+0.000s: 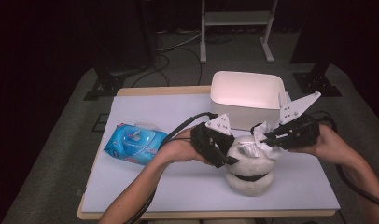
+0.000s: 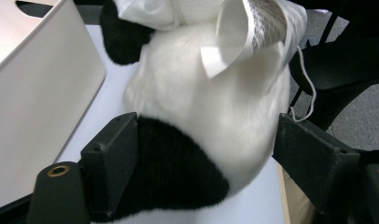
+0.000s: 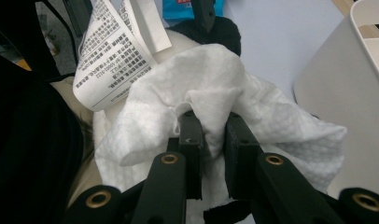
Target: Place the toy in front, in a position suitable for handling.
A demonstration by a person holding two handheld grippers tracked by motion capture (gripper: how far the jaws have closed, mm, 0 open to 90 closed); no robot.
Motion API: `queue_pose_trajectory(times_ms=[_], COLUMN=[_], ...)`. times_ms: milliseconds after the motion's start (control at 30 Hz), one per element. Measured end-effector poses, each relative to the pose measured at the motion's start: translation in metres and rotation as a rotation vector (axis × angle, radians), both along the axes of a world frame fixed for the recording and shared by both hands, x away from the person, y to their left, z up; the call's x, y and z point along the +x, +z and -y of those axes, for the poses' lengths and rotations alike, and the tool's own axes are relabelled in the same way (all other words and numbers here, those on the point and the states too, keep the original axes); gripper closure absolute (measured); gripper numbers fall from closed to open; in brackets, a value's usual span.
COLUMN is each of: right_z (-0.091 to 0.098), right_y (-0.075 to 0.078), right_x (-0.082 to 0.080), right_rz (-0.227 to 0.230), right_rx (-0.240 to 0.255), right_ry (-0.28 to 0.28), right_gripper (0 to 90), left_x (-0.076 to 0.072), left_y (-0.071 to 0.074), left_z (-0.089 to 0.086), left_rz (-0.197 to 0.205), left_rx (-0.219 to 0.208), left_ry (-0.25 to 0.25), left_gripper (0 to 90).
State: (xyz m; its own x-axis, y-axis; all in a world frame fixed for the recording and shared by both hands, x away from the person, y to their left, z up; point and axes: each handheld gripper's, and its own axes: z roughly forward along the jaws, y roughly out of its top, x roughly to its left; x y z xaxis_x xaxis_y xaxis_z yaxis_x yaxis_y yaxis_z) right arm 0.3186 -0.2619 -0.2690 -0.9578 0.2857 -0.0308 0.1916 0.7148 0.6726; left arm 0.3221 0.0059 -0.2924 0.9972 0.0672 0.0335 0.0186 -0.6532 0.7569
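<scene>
Two grippers work here on one plush panda toy (image 1: 249, 170), which lies on the white table top (image 1: 178, 182), near the front edge, and I take this panda as the landmark for all places. The left gripper (image 1: 220, 151) stands just left of the panda with its jaws wide around the soft body; in the left gripper view the black pads (image 2: 110, 161) touch the fur on both sides, so I judge it as holding the toy steady, not squeezing hard. The right gripper (image 1: 268, 138) is on top of the panda, its jaws nearly closed and pinching a white wet wipe (image 3: 215, 102) that is pressed on the fur beside the printed care label (image 3: 110, 51).

To wipe well, I think the left grip should stay firm enough that the panda does not roll, while the right one makes short strokes with light pressure, away from the label, so the paper is not torn or caught in the wipe. The wipe is bunched, so a flatter fold would probably clean more.

Well left of the panda lies the blue wet wipes pack (image 1: 134, 142). Just behind the panda stands the white plastic bin (image 1: 247, 95)
</scene>
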Motion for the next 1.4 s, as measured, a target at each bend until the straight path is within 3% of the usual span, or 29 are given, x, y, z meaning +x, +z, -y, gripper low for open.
queue_pose_trajectory(times_ms=[200,400,533,667,800,967,1233,1400], right_z=[0.007,0.010,0.012,0.014,0.016,0.017,0.013,0.008], right_y=[-0.001,-0.002,-0.001,-0.001,-0.002,-0.001,0.000,-0.002], right_x=[-0.002,-0.003,-0.005,-0.006,-0.007,-0.007,-0.004,-0.001], right_rz=[0.002,0.005,0.010,0.011,0.017,0.022,0.020,0.026], right_rx=[-0.006,-0.003,-0.010,-0.007,0.006,0.048,0.103,0.100], right_ry=[-0.026,-0.030,-0.030,-0.037,-0.028,-0.025,-0.020,-0.022], right_gripper=[78.6,78.5,78.6,78.5,78.4,78.4,78.4,78.3], left_x=[0.002,0.004,0.007,0.009,0.014,0.018,0.021,0.022], left_y=[-0.010,-0.021,-0.031,-0.042,-0.051,-0.045,-0.038,-0.030], left_z=[-0.009,-0.012,-0.011,-0.004,0.000,-0.003,-0.011,-0.019], left_rz=[-0.025,-0.061,-0.082,-0.098,-0.145,-0.165,-0.154,-0.125], left_rx=[0.027,0.008,0.027,0.005,-0.050,-0.079,-0.066,-0.059], left_ry=[0.018,0.025,0.016,0.011,0.013,0.033,0.051,0.061], left_gripper=[20.4,20.4,20.3,19.5,21.3,25.6,27.3,27.9])
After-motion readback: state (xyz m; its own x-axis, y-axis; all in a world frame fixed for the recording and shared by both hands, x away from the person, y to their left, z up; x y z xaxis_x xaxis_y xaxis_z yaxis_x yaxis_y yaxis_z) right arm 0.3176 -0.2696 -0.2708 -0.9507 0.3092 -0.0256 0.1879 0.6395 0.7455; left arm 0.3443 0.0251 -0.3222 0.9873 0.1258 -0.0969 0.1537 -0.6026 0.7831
